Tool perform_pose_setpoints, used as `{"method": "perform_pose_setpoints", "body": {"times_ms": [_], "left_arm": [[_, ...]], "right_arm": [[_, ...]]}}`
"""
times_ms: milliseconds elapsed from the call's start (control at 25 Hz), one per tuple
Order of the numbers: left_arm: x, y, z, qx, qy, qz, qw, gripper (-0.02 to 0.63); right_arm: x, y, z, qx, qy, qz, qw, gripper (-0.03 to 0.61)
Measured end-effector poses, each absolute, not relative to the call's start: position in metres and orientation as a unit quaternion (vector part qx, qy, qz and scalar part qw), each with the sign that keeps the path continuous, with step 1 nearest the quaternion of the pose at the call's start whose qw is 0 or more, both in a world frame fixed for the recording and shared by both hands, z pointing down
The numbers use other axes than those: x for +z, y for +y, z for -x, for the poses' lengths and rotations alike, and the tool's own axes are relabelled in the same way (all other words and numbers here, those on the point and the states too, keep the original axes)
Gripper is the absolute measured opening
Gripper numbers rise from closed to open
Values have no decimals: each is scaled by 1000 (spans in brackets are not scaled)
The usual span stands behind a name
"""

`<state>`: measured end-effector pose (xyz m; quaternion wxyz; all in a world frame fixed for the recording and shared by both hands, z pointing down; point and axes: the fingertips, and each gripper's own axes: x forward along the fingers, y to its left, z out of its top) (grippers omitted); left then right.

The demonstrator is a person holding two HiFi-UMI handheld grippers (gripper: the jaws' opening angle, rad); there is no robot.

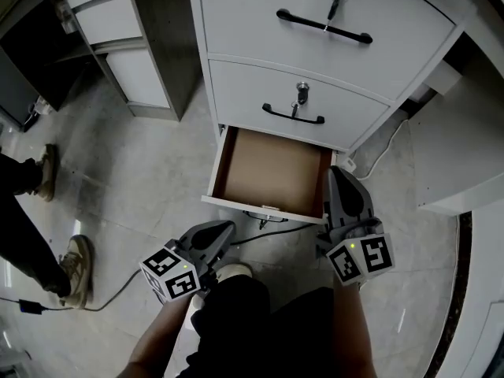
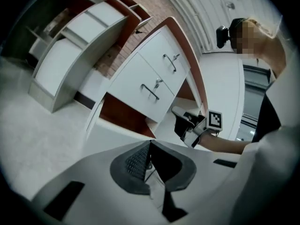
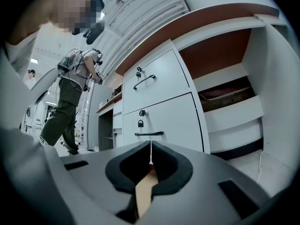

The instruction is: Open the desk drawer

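Under the two closed drawers: the bottom drawer (image 1: 272, 172) of the white desk pedestal (image 1: 236, 22) is drawn out toward the person, and its brown inner bottom is exposed.
Middle drawer (image 1: 236, 93): it is seated flush; a black bar handle (image 1: 293, 117) is fitted, with a key (image 1: 301, 93) in the lock above it.
Top drawer (image 1: 409, 30): it is seated flush.
Left gripper (image 1: 227, 228): it is held in front of the drawn-out front panel, toward its left end and apart from it; the jaws are seen pressed together, pad to pad, with nothing between them (image 2: 150, 144).
Right gripper (image 1: 337, 176): the tip is positioned just beside the right front corner of the bottom drawer; contact cannot be determined. The jaws are brought together to a hairline seam, with nothing gripped (image 3: 151, 146).
Floor (image 1: 142, 172): it is laid with pale tiles; a cable (image 1: 272, 233) is routed below the drawer front.
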<state>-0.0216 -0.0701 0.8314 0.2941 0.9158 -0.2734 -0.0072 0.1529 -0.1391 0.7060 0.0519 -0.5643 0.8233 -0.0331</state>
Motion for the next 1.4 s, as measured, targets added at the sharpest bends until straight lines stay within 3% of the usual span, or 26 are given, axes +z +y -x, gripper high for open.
{"method": "perform_pose_setpoints", "body": {"times_ms": [320, 680, 1040, 1400], "left_arm": [[738, -113, 16, -17, -291, -934, 209, 11], [680, -121, -11, -25, -293, -940, 170, 11], [671, -115, -17, -19, -302, -941, 151, 11], [678, -131, -20, -33, -315, -929, 193, 11]], "right_arm": [[693, -151, -128, -16, 840, 541, 22, 18], [672, -141, -126, -14, 840, 542, 23, 18], [640, -117, -127, 19, 849, 528, 35, 18], [661, -130, -140, -35, 830, 552, 66, 18]]}}
